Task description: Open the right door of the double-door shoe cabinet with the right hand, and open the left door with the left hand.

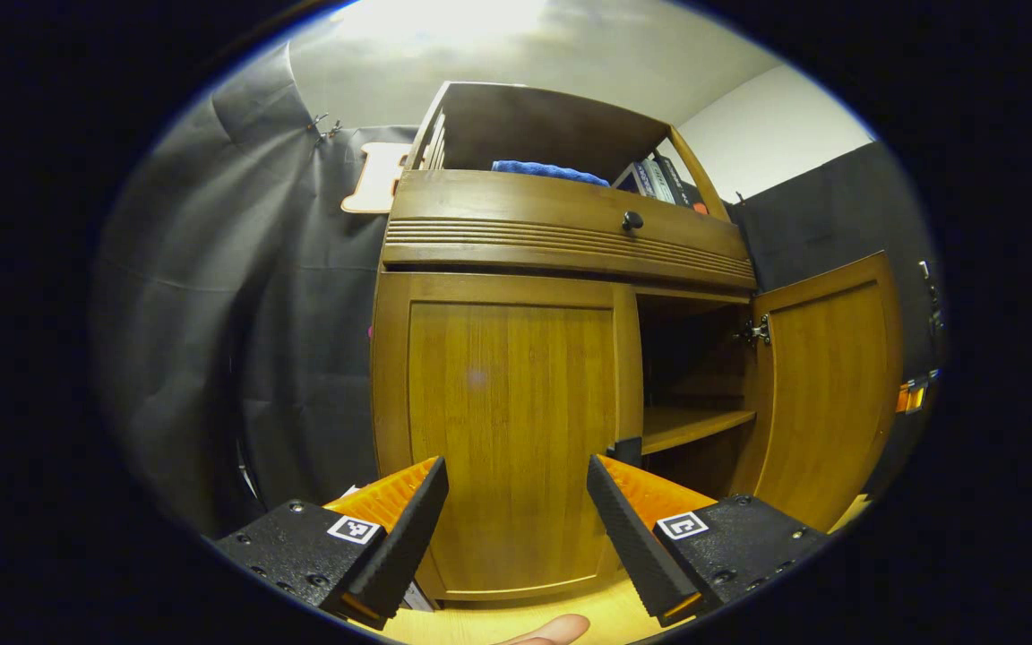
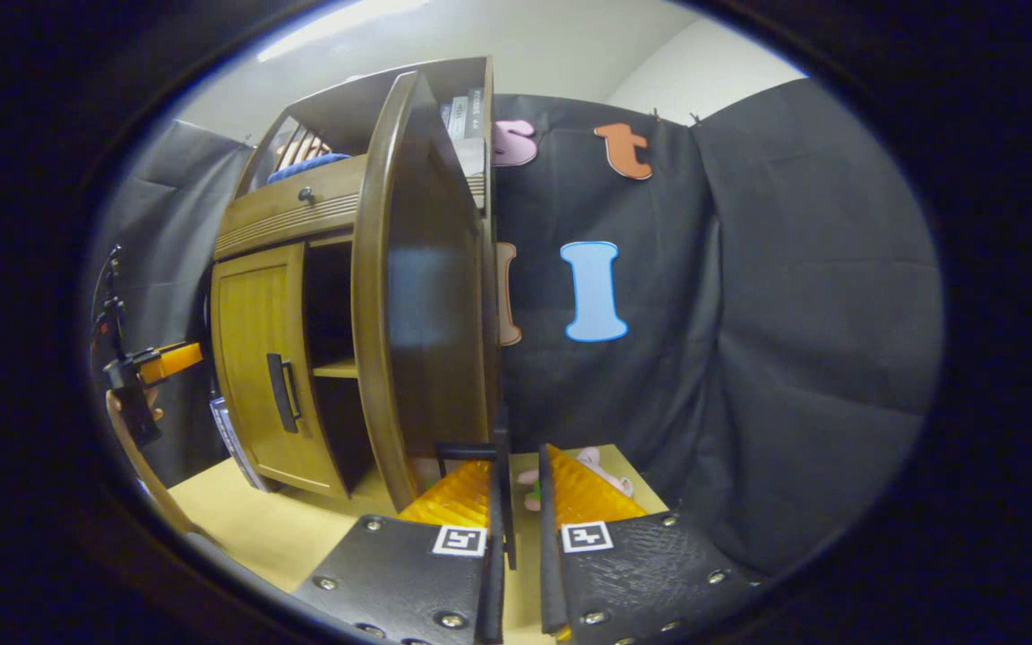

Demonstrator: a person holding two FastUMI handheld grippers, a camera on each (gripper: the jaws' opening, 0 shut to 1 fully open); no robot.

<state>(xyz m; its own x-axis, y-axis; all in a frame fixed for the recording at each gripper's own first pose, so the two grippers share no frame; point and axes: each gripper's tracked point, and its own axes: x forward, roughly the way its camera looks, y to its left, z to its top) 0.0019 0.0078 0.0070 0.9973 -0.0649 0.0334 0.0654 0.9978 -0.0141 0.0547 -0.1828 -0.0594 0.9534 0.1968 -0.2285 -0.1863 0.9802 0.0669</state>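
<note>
Left gripper view faces the wooden shoe cabinet [image 1: 561,269] head-on: its left door [image 1: 507,439] is flush shut, while the right door [image 1: 825,385] is swung wide, baring a shelf [image 1: 691,425] inside. The left gripper [image 1: 516,493] hovers before the shut door with jaws spread wide, holding nothing. A drawer knob [image 1: 632,219] sits above, and a blue cloth [image 1: 547,170] and books [image 1: 659,179] lie on the open top shelf. Right gripper view sees the right door edge-on; the right gripper [image 2: 516,488] has its jaws nearly together around the thin black door handle [image 2: 503,484], apparently pinching it. The left door's handle [image 2: 281,392] is visible farther off, the cabinet standing on a light desk [image 2: 247,528].
</note>
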